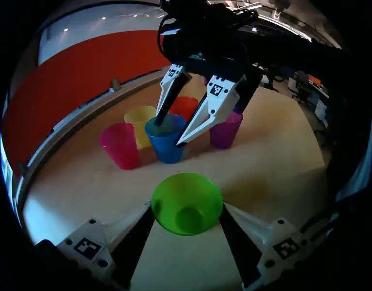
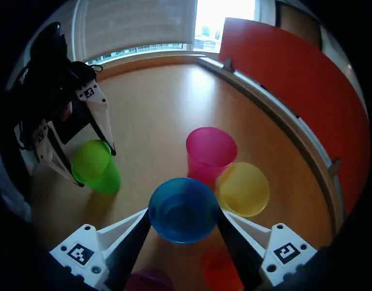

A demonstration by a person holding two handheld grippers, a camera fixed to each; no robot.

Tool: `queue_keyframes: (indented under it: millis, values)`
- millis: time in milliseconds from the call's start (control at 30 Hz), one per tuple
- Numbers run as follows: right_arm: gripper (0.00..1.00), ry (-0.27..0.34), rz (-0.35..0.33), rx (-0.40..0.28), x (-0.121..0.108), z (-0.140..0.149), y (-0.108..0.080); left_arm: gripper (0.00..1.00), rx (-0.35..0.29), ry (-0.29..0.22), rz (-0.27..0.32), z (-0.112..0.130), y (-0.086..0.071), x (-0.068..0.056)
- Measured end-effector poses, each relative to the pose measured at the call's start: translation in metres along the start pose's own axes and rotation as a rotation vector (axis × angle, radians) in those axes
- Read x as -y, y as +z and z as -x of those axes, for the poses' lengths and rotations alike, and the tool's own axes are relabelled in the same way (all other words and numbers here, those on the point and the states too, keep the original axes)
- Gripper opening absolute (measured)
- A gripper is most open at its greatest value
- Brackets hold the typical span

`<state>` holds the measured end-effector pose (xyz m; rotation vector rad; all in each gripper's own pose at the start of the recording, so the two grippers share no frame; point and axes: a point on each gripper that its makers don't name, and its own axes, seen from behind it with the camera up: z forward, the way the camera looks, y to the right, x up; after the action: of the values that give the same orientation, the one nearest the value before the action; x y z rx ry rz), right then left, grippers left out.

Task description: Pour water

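Where the surface (image 2: pixel 157 111) lies bare around the green cup (image 1: pixel 187 203), you've room; the raised edge (image 2: pixel 278 121) hems the far cluster. Six cups, one per colour. Your left claw (image 1: pixel 187 211) clamps green cup; right claw (image 2: pixel 184 212) clamps blue cup (image 2: pixel 183 208) among pink cup (image 2: pixel 210 148), yellow cup (image 2: pixel 244 189), orange cup (image 2: pixel 220 266), purple cup (image 2: pixel 149 281).

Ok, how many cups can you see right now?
6: green cup in the left gripper, blue cup in the right gripper; pink cup, yellow cup, orange cup and purple cup crowd around the blue. None looks hidden.
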<state>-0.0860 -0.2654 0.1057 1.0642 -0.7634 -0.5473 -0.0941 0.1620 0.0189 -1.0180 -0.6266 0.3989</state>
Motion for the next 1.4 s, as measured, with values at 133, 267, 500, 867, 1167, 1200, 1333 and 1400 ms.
queue_keyframes:
  millis: [133, 267, 500, 867, 1167, 1200, 1333, 1400]
  values:
    - [0.94, -0.001, 0.001, -0.001, 0.0, 0.0, 0.0, 0.87, -0.002, -0.004, -0.002, -0.001, 0.0, 0.001]
    - [0.94, 0.0, 0.003, -0.004, 0.0, 0.0, -0.001, 0.87, -0.008, -0.007, -0.006, -0.002, -0.002, 0.002]
    - [0.93, 0.006, 0.012, -0.011, -0.001, 0.002, -0.003, 0.87, -0.011, -0.006, -0.016, -0.003, -0.005, 0.004]
    - [0.93, 0.023, 0.027, -0.06, 0.0, -0.004, -0.014, 0.87, -0.03, -0.015, -0.031, -0.011, -0.008, 0.005]
    - [0.93, 0.039, 0.052, -0.118, 0.0, -0.014, -0.029, 0.87, -0.056, -0.029, -0.052, -0.022, -0.017, 0.005]
    - [0.93, 0.04, 0.054, -0.126, 0.001, -0.016, -0.031, 0.87, -0.059, -0.029, -0.055, -0.023, -0.018, 0.005]
    - [0.93, 0.045, 0.064, -0.156, 0.003, -0.023, -0.04, 0.87, -0.075, -0.03, -0.068, -0.029, -0.024, 0.006]
    - [0.93, 0.047, 0.071, -0.171, 0.004, -0.025, -0.045, 0.87, -0.082, -0.03, -0.074, -0.032, -0.027, 0.005]
